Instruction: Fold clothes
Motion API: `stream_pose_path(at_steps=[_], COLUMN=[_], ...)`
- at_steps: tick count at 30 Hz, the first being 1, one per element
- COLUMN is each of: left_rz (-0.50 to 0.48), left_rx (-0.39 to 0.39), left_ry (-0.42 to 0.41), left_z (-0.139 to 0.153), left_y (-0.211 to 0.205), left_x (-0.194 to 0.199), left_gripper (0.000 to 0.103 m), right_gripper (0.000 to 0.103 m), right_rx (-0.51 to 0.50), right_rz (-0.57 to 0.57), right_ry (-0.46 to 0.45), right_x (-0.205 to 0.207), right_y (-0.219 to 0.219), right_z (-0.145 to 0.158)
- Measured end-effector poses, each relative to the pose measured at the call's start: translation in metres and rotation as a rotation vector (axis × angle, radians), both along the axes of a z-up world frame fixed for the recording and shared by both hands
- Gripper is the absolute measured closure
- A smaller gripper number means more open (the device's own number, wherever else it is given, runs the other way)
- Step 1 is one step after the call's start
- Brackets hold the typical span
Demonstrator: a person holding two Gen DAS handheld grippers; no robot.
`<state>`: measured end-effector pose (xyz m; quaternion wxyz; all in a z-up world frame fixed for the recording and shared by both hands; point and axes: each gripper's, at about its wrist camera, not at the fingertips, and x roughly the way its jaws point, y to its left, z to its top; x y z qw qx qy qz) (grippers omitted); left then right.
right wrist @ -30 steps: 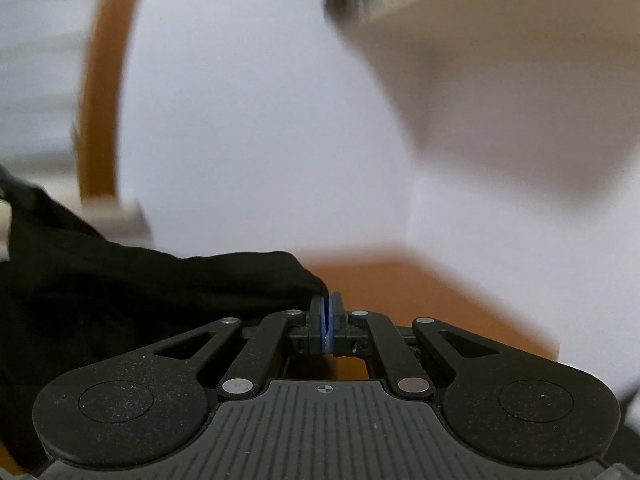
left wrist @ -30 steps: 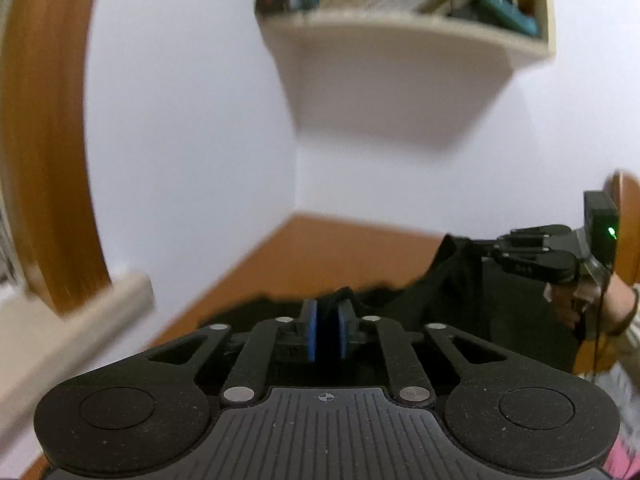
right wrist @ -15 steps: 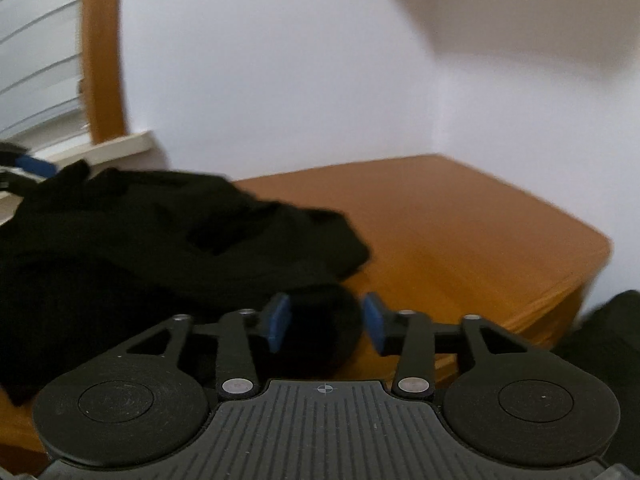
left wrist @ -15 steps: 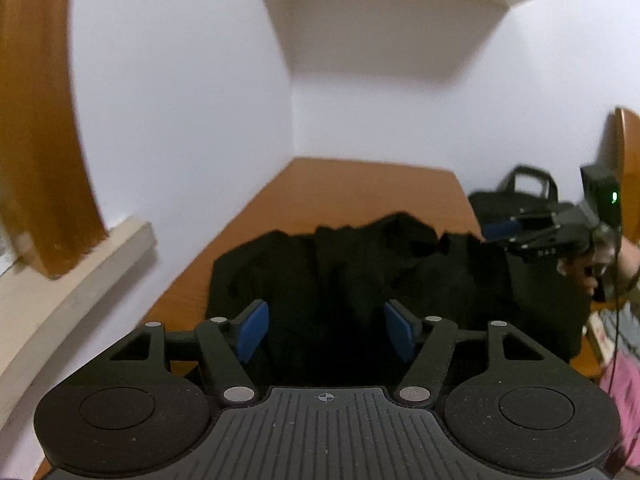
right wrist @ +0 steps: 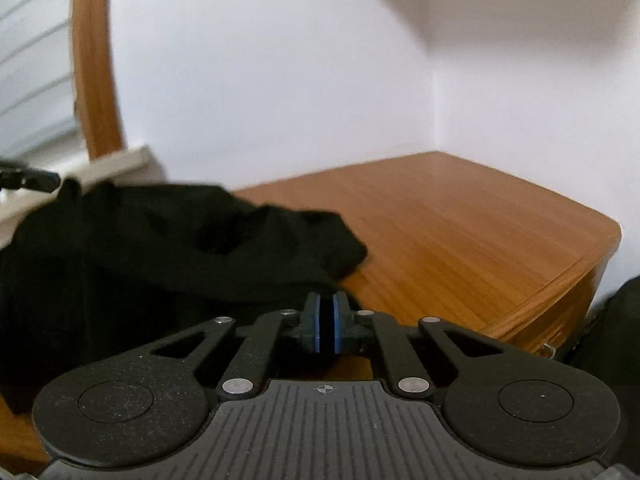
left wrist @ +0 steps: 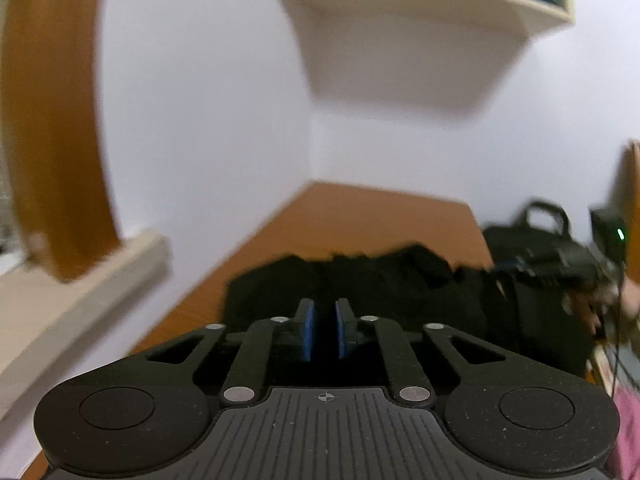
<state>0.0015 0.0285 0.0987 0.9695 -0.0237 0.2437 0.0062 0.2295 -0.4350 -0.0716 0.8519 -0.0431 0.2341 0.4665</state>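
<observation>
Two hand-held grippers re-pinch a black garment [right wrist: 168,248] heaped on the wooden desk [right wrist: 460,220], toward its nine-o'clock side from the right camera. The right gripper [right wrist: 327,322] has just closed; dark cloth fills its slit. The left gripper [left wrist: 323,330] has likewise just narrowed, apparently on fabric, though blur hides contact. Next, I judge: lift both edges together, spread, fold.

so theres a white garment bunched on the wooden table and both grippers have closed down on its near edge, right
Not quite: the garment is black, not white, as the right wrist view shows. It does lie bunched on the wooden table, and the left gripper and right gripper have just been closing on its near edge.
</observation>
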Motion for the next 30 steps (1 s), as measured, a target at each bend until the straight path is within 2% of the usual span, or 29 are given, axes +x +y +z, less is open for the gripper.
stream_pose_path(at_steps=[1,6,7,9,14,15,17,18,19,21,23,24,27,30], left_rz=[0.0,-0.031,-0.046,-0.075,-0.086,-0.076,-0.06,-0.056,-0.054,-0.044,-0.027,-0.007,0.066,0.125], left_rx=[-0.01,-0.003,0.0,0.013,0.068,0.077,0.089,0.093,0.093,0.089,0.08,0.072,0.057,0.039], left_ry=[-0.001,0.042,0.053,0.074,0.142,0.145,0.136,0.125,0.113,0.071,0.027,0.004,-0.055,-0.067], left_z=[0.002,0.0,-0.002,-0.007,-0.029,-0.032,-0.034,-0.033,-0.031,-0.022,-0.011,-0.004,0.013,0.021], left_y=[-0.001,-0.03,-0.038,-0.057,-0.089,-0.091,-0.092,-0.092,-0.092,-0.09,-0.085,-0.081,-0.062,-0.043], left_x=[-0.005,-0.013,-0.012,-0.008,0.017,0.02,0.023,0.021,0.017,0.004,-0.013,-0.024,-0.056,-0.075], left_gripper=[0.081,0.079,0.072,0.061,0.061,0.062,0.078,0.096,0.1,0.1,0.1,0.101,0.101,0.101], right_gripper=[0.096,0.091,0.086,0.085,0.085,0.085,0.085,0.085,0.085,0.084,0.078,0.073,0.069,0.06], right_rx=[-0.004,-0.035,-0.032,-0.026,-0.007,-0.005,-0.003,-0.002,0.002,0.016,0.045,0.066,0.119,0.101], right_rz=[-0.005,-0.007,-0.004,-0.003,-0.005,-0.002,0.005,0.009,0.012,0.02,0.025,0.03,0.052,0.119], right_ry=[0.006,0.038,0.048,0.057,0.055,0.054,0.046,0.041,0.037,0.028,0.017,0.02,0.032,0.04], right_x=[0.001,0.005,0.005,0.005,0.002,0.0,-0.003,-0.005,-0.006,-0.009,-0.013,-0.014,-0.017,-0.025], right_y=[0.001,0.004,0.004,0.005,0.007,0.007,0.007,0.006,0.005,0.001,-0.005,-0.008,-0.015,-0.008], right_z=[-0.001,-0.013,-0.015,-0.018,-0.019,-0.019,-0.018,-0.018,-0.016,-0.013,-0.008,-0.005,0.003,0.004])
